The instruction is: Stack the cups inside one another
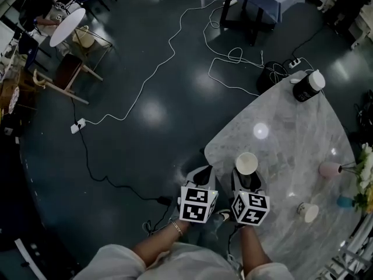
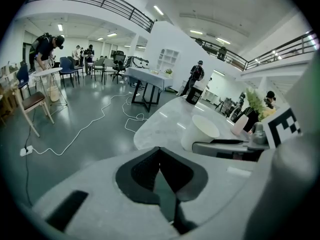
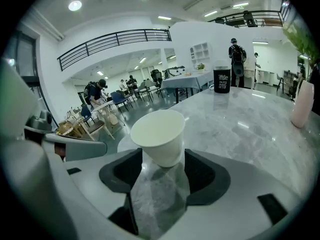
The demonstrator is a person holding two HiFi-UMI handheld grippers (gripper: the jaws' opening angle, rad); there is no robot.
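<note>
A white paper cup stands upright near the marble table's near edge. My right gripper is open around the cup's base, with a small gap between the cup and each pad. My left gripper is shut on nothing and hangs just off the table's left edge, over the floor. In the left gripper view the white cup shows to the right. A pink cup stands at the right. A pale cup and a blue cup sit nearer the right edge.
A black container with a white lid stands at the table's far end. Flowers lean in at the right edge. White and black cables run across the dark floor. Chairs, tables and people are far off.
</note>
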